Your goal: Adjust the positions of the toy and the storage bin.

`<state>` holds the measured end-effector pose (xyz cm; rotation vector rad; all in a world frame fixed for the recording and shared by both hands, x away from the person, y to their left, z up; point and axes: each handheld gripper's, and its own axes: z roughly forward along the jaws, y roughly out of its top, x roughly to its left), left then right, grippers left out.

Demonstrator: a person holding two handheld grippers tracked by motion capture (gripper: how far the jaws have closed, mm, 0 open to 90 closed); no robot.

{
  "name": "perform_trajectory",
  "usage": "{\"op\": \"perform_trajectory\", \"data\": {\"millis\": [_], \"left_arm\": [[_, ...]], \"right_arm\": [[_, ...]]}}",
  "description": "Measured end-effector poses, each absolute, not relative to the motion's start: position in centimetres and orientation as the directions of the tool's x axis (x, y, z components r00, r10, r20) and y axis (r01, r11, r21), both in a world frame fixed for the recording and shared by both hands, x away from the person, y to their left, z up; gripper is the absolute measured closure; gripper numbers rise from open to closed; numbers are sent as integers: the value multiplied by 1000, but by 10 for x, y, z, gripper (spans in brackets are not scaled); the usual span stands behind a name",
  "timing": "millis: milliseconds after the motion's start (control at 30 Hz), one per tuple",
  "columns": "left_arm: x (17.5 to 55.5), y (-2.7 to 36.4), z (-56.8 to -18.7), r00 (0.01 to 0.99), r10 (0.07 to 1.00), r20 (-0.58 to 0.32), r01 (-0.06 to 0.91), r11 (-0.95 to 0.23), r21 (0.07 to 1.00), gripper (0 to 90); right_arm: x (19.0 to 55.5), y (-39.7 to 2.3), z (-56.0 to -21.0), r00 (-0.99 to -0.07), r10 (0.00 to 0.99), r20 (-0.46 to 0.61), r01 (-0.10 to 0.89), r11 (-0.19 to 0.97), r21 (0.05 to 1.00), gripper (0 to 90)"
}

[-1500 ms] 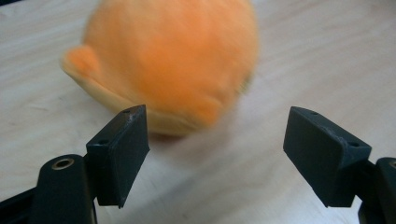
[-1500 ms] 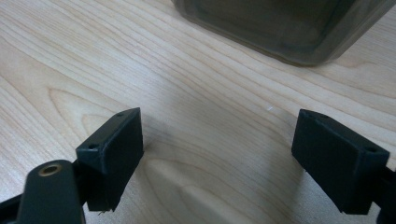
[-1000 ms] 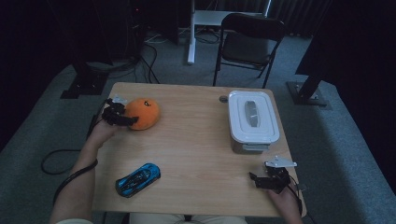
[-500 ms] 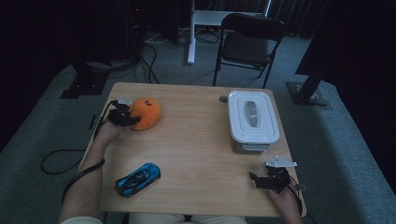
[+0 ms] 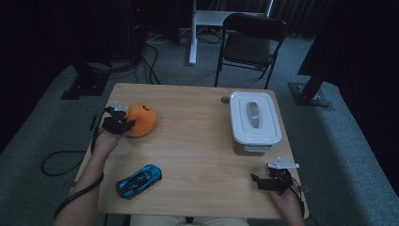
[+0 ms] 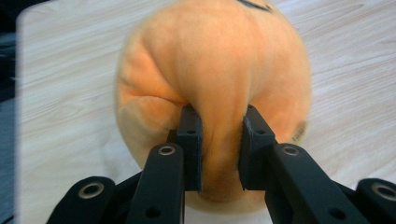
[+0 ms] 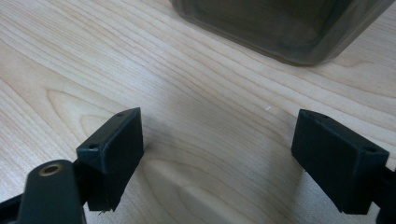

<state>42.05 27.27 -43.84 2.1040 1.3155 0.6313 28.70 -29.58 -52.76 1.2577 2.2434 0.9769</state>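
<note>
Clearly the soft orange plush toy (image 6: 212,70), far left of the lidded box (image 5: 254,121), squashes easily: the left gripper (image 6: 218,149) pinches a fold.

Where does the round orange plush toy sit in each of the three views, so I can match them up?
High view: round orange plush toy lies at the table's far left, pinched by the left hand-held gripper.
Left gripper view: it takes up the centre, a fold squeezed between the black jaws.
Right gripper view: the toy is not in it.
Shared landmark: the light wooden table.
</note>
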Motion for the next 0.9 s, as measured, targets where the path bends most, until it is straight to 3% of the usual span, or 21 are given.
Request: {"op": "perform_trajectory", "data": {"millis": [300,467,533,600,700,800,900], "left_arm": [[367,279,-437,307,947,89,673,-282,683,748],[350,275,-449,327,944,56,700,-281,656,730],[344,273,-450,341,939,49,688,-285,668,627],[340,274,-449,346,937,40,683,-281,674,461],[335,280,-443,365,931,16,672,-275,688,384],[328,286,-439,354,935,21,657,-265,706,373],[319,291,-439,348,937,21,644,-255,721,281]], "right_arm": [[287,-296,-528,-522,853,2,583,355,731,163],[287,-296,-528,-522,853,2,583,355,731,163],[287,-296,-528,-521,853,3,583,354,731,163],[287,-296,-528,-521,854,2,583,354,731,163],[287,-296,-528,-521,854,3,584,354,731,163],[287,-296,-528,-521,854,3,584,354,731,163],[287,-296,-528,-521,854,3,584,354,731,162]]}}
